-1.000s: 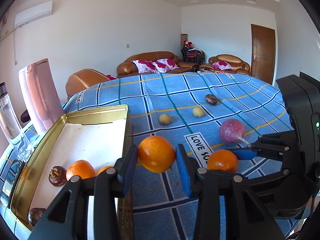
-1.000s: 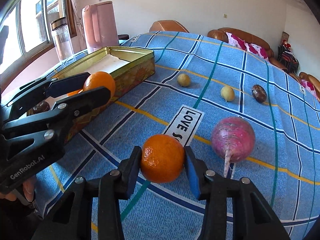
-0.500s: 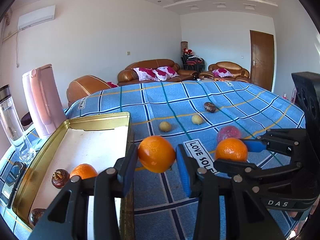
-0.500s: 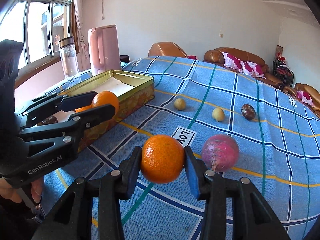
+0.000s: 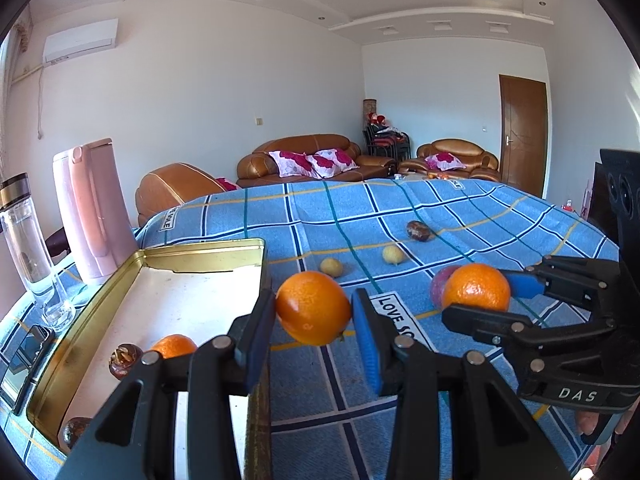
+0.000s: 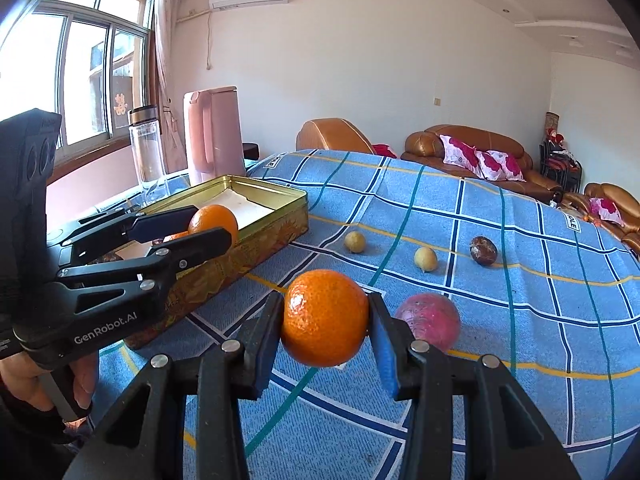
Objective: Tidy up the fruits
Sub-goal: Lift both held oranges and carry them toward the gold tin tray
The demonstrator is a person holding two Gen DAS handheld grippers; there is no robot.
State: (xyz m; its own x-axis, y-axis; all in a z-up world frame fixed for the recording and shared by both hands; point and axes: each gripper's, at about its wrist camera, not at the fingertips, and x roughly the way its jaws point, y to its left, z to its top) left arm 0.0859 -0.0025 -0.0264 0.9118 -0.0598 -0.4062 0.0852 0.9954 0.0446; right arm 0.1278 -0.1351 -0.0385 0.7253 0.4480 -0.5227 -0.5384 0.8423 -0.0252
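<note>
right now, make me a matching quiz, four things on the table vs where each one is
Things:
1. orange
2. second orange
3. pink round fruit
4. third orange

Places:
A. lying inside the gold tin
B. clamped in the right gripper
C. clamped in the left gripper
D. resting on the blue checked cloth

Pairs: 1-C, 2-B, 3-D, 4-A

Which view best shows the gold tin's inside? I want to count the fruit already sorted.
The left wrist view: it looks down into the gold tin, showing an orange and dark fruits. The right wrist view shows mainly its side wall, with the left gripper blocking the contents.
</note>
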